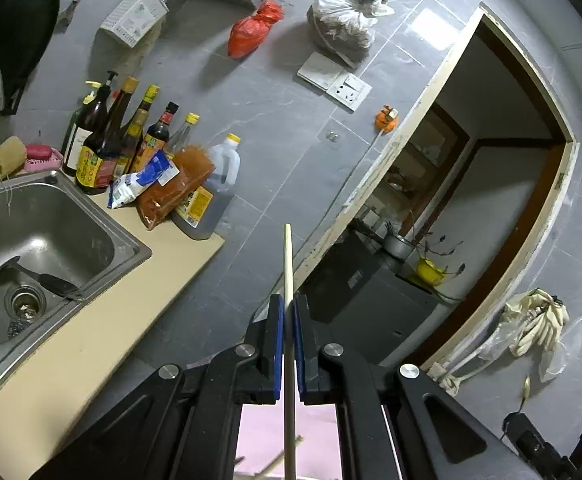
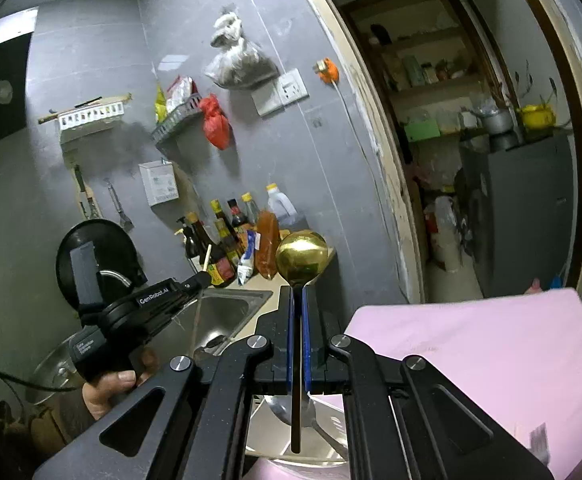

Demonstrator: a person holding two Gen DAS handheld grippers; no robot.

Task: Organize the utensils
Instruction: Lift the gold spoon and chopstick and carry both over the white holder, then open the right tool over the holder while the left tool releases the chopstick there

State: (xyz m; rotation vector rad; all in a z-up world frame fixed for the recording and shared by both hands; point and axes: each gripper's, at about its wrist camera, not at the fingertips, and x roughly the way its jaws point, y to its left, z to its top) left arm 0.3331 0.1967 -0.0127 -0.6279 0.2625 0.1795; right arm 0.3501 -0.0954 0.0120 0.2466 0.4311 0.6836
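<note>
My left gripper [image 1: 289,304] is shut on a pale wooden chopstick [image 1: 288,264] that stands upright between its blue pads, raised beside the counter edge. The same gripper [image 2: 202,276] shows at the left of the right wrist view, above the sink, with the chopstick [image 2: 207,257] sticking up from it. My right gripper [image 2: 298,292] is shut on a gold spoon [image 2: 301,255], bowl up, handle hanging down between the fingers. Below it lies a metal bowl [image 2: 311,454] with silver utensils [image 2: 311,416] in it. More chopsticks [image 1: 275,462] lie on the pink cloth under the left gripper.
A steel sink [image 1: 31,236] holds a dark spatula [image 1: 39,278]. Sauce bottles [image 1: 123,140] and packets [image 1: 171,188] crowd the counter corner. A pink cloth [image 2: 471,352] covers the surface at right. Wall baskets [image 2: 91,116], hanging bags [image 2: 215,120] and an open doorway [image 2: 471,140] are behind.
</note>
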